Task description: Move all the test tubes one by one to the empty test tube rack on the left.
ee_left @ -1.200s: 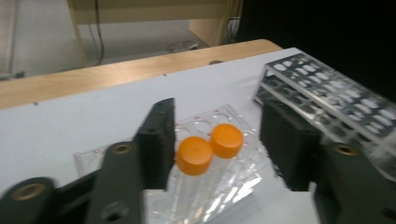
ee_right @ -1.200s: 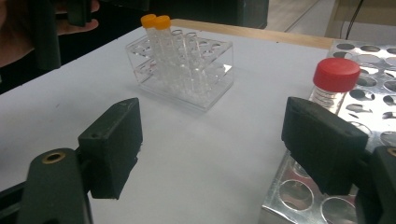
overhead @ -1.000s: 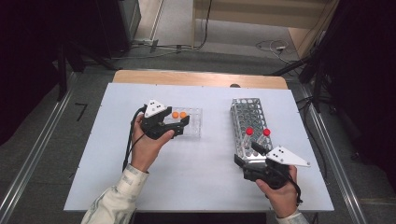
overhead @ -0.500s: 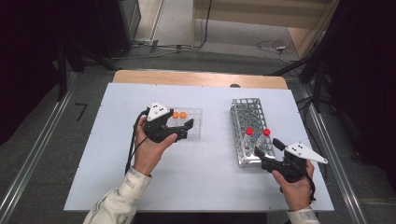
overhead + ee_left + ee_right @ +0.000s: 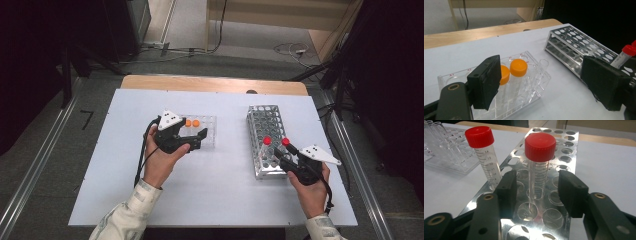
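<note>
Nearest, the right gripper (image 5: 536, 192) stands with jaws apart either side of a red-capped clear plastic tube (image 5: 538, 167) in the perforated metal rack (image 5: 266, 131). Farther left, the left gripper (image 5: 196, 139) hangs open beside the clear plastic tray (image 5: 534, 82) holding two orange-capped tubes (image 5: 518, 68).

Free room and obstacles. Bare bench (image 5: 230, 175) lies between the clear tray (image 5: 209, 131) and the metal rack (image 5: 265, 131), wide enough for a hand to pass. My left gripper (image 5: 541, 85) stands wide open at the tray's near side, with two orange-capped tubes (image 5: 518, 68) rising just beyond its left jaw. My right gripper (image 5: 536, 192) is open at the rack's near end. One red-capped tube (image 5: 539, 165) stands in the gap between its jaws, touching neither; a second (image 5: 484, 155) stands just outside the left jaw. The rack's far holes (image 5: 564, 142) stand empty.
</note>
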The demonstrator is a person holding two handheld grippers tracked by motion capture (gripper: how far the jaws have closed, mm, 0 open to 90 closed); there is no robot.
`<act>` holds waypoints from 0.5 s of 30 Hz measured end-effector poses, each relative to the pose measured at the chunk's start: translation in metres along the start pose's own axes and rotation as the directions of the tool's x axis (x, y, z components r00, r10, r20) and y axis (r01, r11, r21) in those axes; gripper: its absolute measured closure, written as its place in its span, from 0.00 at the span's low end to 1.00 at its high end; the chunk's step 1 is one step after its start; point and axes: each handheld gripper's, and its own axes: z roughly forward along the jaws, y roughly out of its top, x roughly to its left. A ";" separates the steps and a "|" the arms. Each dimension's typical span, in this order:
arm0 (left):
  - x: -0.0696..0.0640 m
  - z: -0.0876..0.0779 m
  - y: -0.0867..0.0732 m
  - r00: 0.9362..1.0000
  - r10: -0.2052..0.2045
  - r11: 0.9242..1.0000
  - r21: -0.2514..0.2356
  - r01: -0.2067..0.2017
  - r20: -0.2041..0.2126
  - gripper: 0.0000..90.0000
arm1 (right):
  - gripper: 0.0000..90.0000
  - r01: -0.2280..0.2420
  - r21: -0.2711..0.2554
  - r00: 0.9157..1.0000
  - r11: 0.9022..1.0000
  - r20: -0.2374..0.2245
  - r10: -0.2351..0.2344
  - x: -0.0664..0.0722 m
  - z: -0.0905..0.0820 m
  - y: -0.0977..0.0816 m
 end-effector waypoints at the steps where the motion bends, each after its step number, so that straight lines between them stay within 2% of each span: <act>1: 0.000 0.000 0.000 1.000 -0.002 1.000 0.001 0.002 0.001 0.20 | 0.57 -0.004 0.001 1.000 1.000 0.002 0.004 0.000 0.001 0.000; 4: 0.000 0.000 0.000 1.000 -0.003 1.000 0.002 0.003 0.001 0.20 | 0.63 -0.010 0.007 1.000 1.000 -0.004 0.010 -0.002 0.003 0.000; 8: 0.000 0.001 0.000 1.000 -0.012 1.000 0.003 0.012 0.020 0.20 | 0.68 -0.008 0.009 1.000 1.000 -0.013 0.008 -0.002 0.005 0.000; 15: 0.000 0.001 -0.001 1.000 -0.014 1.000 0.007 0.014 0.021 0.20 | 0.78 -0.004 0.017 1.000 1.000 -0.012 0.004 -0.002 0.008 0.000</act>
